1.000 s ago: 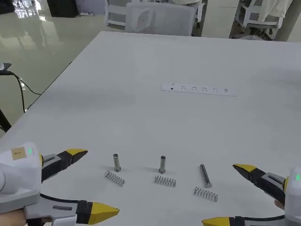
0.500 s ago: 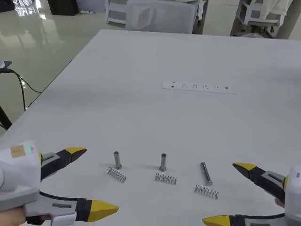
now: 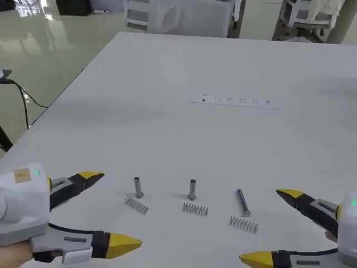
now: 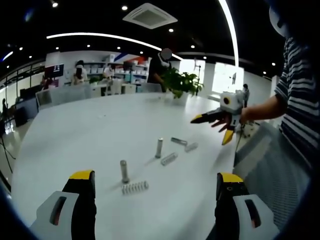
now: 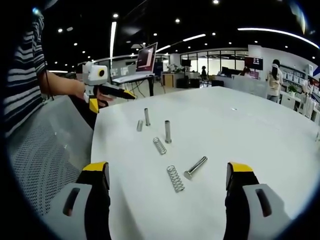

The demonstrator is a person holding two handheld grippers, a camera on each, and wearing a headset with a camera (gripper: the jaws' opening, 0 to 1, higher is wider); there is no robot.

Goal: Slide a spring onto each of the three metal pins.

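Three metal pins sit near the white table's front edge. The left pin (image 3: pixel 137 187) and the middle pin (image 3: pixel 192 189) stand upright; the right pin (image 3: pixel 242 202) lies on its side. A loose spring lies in front of each: left spring (image 3: pixel 136 205), middle spring (image 3: pixel 195 209), right spring (image 3: pixel 243 224). My left gripper (image 3: pixel 106 209) is open at the lower left, empty, left of the pins. My right gripper (image 3: pixel 276 226) is open at the lower right, empty, beside the lying pin. From the left gripper view, the nearest pin (image 4: pixel 123 171) and spring (image 4: pixel 135 187) lie ahead; the right gripper view shows the lying pin (image 5: pixel 195 168) and its spring (image 5: pixel 175 178).
A white power strip (image 3: pixel 234 101) lies flat mid-table. The table's left edge (image 3: pixel 67 89) drops to a shiny floor with a black cable (image 3: pixel 22 103). Office chairs (image 3: pixel 184 17) stand beyond the far edge. A striped sleeve (image 4: pixel 295 90) shows behind the right gripper.
The head camera has tilted slightly, so everything sits a little higher in the picture. Pins, springs and both open grippers keep their places.
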